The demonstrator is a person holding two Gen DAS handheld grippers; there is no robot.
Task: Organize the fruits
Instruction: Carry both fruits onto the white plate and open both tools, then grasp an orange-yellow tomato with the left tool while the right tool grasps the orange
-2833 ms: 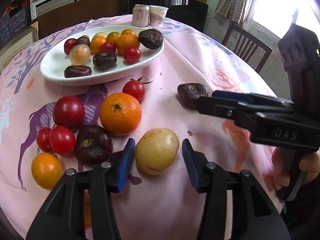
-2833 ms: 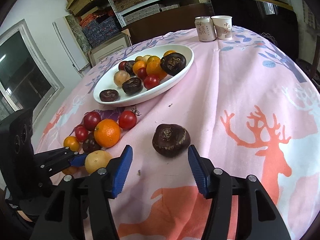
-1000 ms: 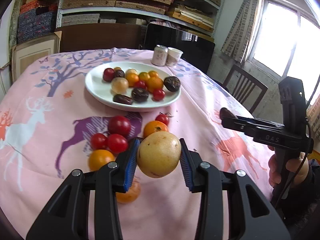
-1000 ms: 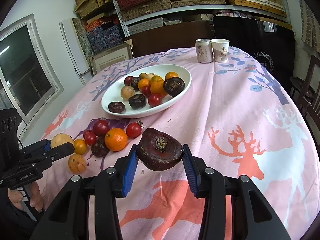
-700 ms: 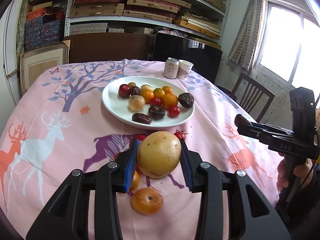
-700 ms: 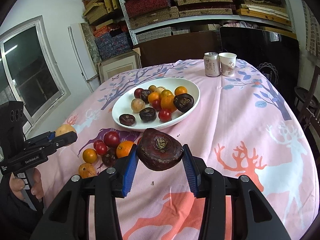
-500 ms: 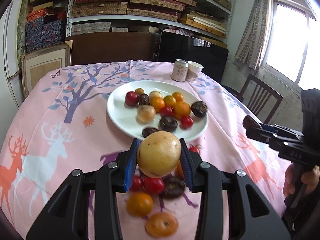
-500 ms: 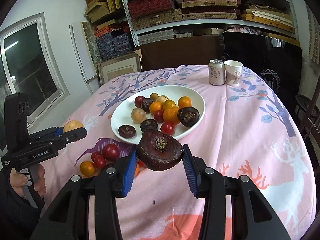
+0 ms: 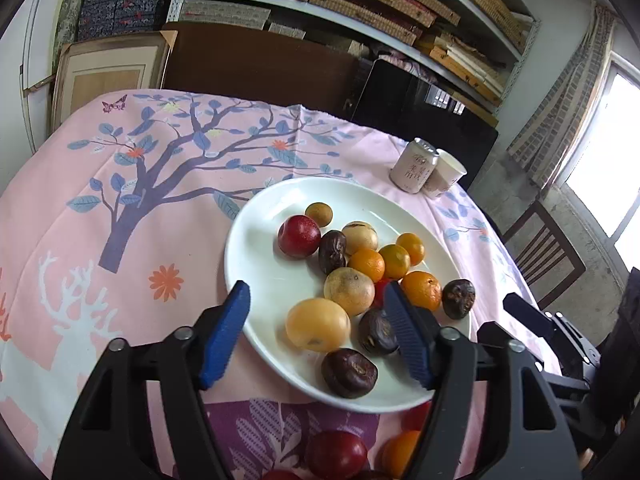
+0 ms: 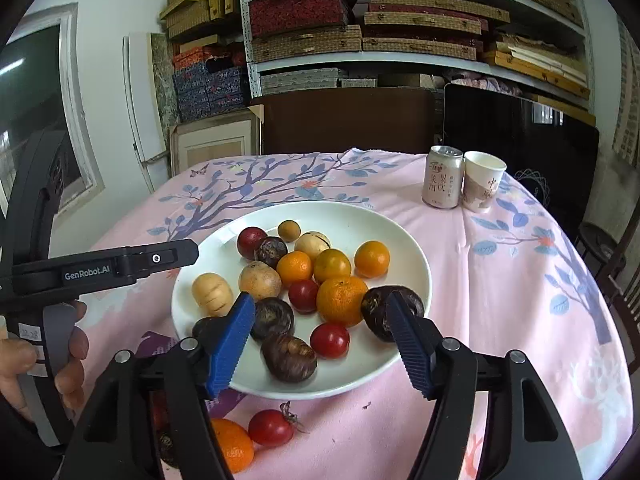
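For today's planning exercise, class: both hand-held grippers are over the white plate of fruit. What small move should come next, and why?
Probably draw both back toward the loose fruit. The left hand-held gripper and right hand-held gripper are opening with nothing pressed between their pads; the yellow fruit and dark fruit lie on the white plate. A red tomato and an orange remain on the tablecloth.

Your yellow fruit (image 9: 318,324) and dark wrinkled fruit (image 10: 289,351) lie in the white plate's (image 9: 256,236) near part, among oranges, tomatoes and brown fruits; more fruit (image 10: 270,427) sits on the cloth nearer you.
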